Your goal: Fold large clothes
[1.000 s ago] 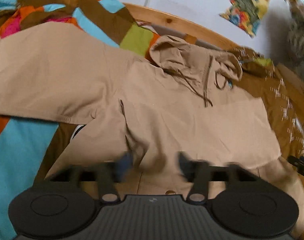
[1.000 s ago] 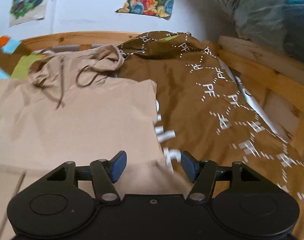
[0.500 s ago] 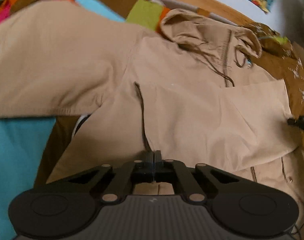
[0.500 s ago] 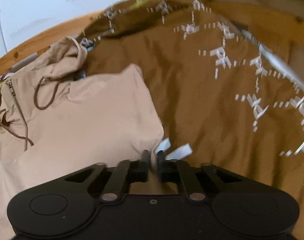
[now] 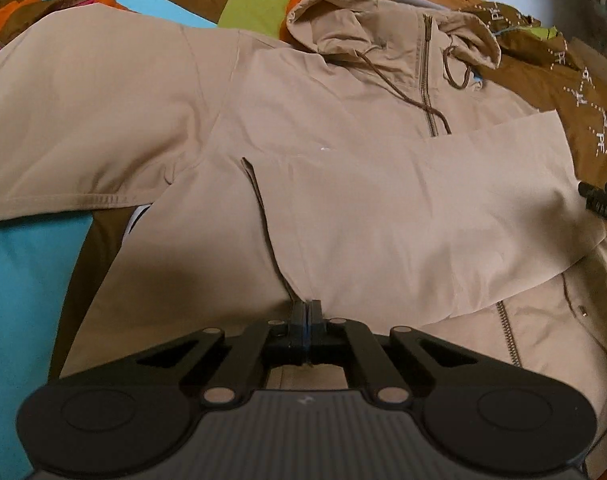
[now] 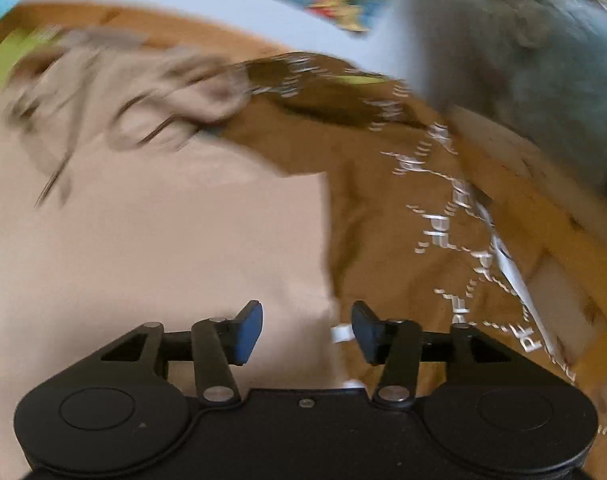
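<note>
Left gripper (image 5: pixel 306 316) pinched fully together on near edge of tan hooded jacket (image 5: pixel 343 184); jacket spreads ahead of it, hood (image 5: pixel 387 36) at far end, one sleeve (image 5: pixel 83 120) stretching ahead-left. Right gripper (image 6: pixel 306 330) wide apart, holding nothing, over jacket's right edge; brown patterned fabric (image 6: pixel 403 220) ahead-right. Right view motion-blurred.

One tan hooded zip jacket (image 5: pixel 343 184); beside it, one brown letter-printed cloth (image 6: pixel 383 216) and one multicoloured patchwork blanket (image 5: pixel 31 280); two black grippers.
</note>
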The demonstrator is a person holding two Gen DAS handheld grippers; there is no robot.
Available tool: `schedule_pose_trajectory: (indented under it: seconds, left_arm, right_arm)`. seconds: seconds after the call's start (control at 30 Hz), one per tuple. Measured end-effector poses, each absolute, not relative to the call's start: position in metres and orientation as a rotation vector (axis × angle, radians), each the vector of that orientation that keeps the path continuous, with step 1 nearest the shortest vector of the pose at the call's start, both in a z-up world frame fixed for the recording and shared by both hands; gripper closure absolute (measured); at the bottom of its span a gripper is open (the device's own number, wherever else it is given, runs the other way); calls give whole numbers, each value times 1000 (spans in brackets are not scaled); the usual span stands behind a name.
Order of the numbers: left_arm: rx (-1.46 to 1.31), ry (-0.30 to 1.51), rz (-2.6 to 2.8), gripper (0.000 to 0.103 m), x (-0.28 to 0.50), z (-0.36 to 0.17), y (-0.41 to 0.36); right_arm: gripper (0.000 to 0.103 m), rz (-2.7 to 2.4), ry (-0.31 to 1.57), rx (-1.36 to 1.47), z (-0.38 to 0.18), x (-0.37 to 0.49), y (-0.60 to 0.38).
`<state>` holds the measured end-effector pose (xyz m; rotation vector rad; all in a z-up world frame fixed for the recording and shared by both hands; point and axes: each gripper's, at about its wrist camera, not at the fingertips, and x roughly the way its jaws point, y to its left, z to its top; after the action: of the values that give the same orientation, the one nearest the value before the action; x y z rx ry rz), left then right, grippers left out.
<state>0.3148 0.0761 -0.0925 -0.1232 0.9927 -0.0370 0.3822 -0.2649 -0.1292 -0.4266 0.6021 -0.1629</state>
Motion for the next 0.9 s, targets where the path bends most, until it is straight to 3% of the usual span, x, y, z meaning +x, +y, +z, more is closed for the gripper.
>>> schedule_pose_trajectory:
  seconds: [0.1, 0.23, 0.33, 0.43, 0.47, 0.5, 0.63, 0.7, 0.77, 0.9]
  left_arm:
    - [-114, 991, -32, 103, 316, -94, 73]
    - [-121, 983, -29, 103, 316, -94, 72]
    - [-156, 994, -13, 96, 316, -89, 77]
    - [-189, 979, -4, 68, 314, -78, 83]
    - [-193, 963, -5, 44, 311, -72, 85]
    - [-193, 941, -1, 32, 307, -65, 87]
    - [-174, 806, 28, 25, 287, -22, 100]
    - [-168, 748, 71, 8, 274, 2, 116]
    - [-174, 677, 163, 3, 252, 26, 142]
    - [-115, 609, 373, 3, 214, 53, 206]
  right_arm:
    - [50, -127, 690, -463, -154, 386, -261]
    - [50, -123, 671, -370, -142, 375, -264]
    - [39, -65, 628, -329, -121, 341, -256]
    - [26, -4, 586, -265, -97, 291, -247]
    - [21, 13, 574, -236, -90, 272, -244]
    - [19, 27, 567, -212, -85, 258, -241]
    - [9, 71, 536, -103, -71, 203, -231]
    - [4, 87, 515, -56, -68, 181, -225]
    - [2, 105, 495, -29, -66, 164, -217]
    - [1, 168, 481, -6, -65, 148, -202]
